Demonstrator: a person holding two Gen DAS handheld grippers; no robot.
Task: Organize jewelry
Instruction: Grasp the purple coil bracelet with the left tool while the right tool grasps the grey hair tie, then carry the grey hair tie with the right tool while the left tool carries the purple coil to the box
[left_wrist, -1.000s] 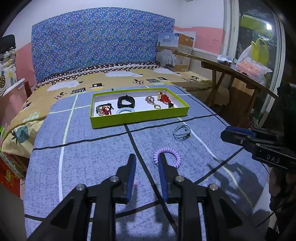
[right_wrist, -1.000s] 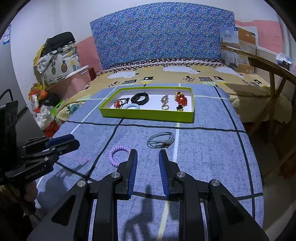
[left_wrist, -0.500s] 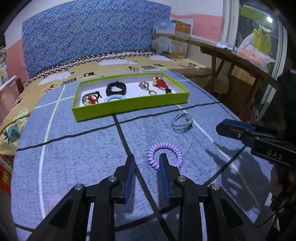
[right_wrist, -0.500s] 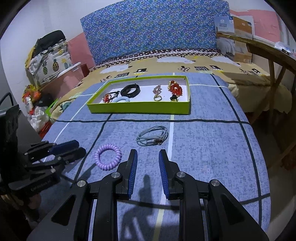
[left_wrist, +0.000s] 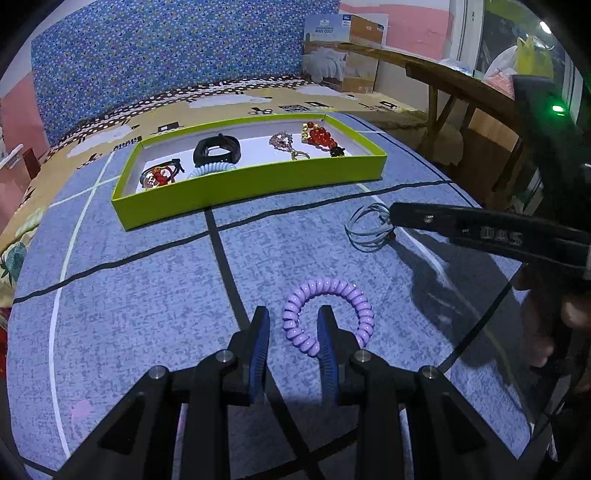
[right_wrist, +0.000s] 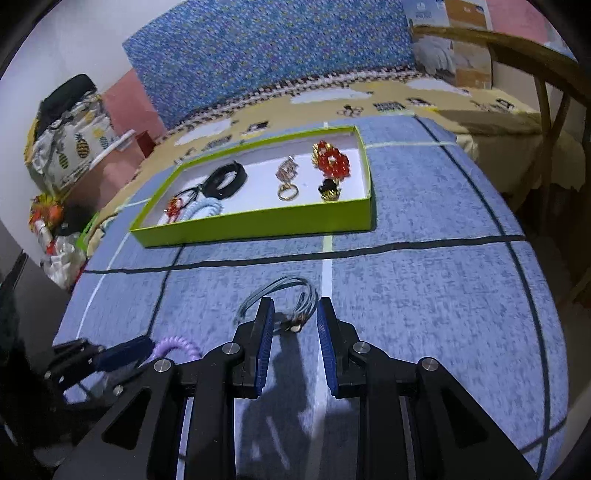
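Observation:
A purple spiral hair tie (left_wrist: 328, 314) lies on the blue bed cover. My left gripper (left_wrist: 291, 325) is open, with the near left part of the tie's coil between its fingers. A grey-blue wire bracelet (right_wrist: 291, 295) lies to the right; it also shows in the left wrist view (left_wrist: 365, 229). My right gripper (right_wrist: 293, 314) is open, its fingers either side of the bracelet's clasp. The green tray (left_wrist: 251, 184) beyond holds a black band (left_wrist: 218, 151), a pale blue spiral tie (left_wrist: 210, 170), red beads (left_wrist: 321, 136) and other pieces.
The bed's right edge drops off near a wooden table (left_wrist: 461, 88). A cardboard box (left_wrist: 343, 55) stands at the headboard. Bags (right_wrist: 70, 144) are piled to the left of the bed. The right gripper's body (left_wrist: 491, 232) reaches in over the bracelet.
Both grippers have moved forward and down. The left one has come onto the purple hair tie and the right one onto the wire bracelet. Both stay open.

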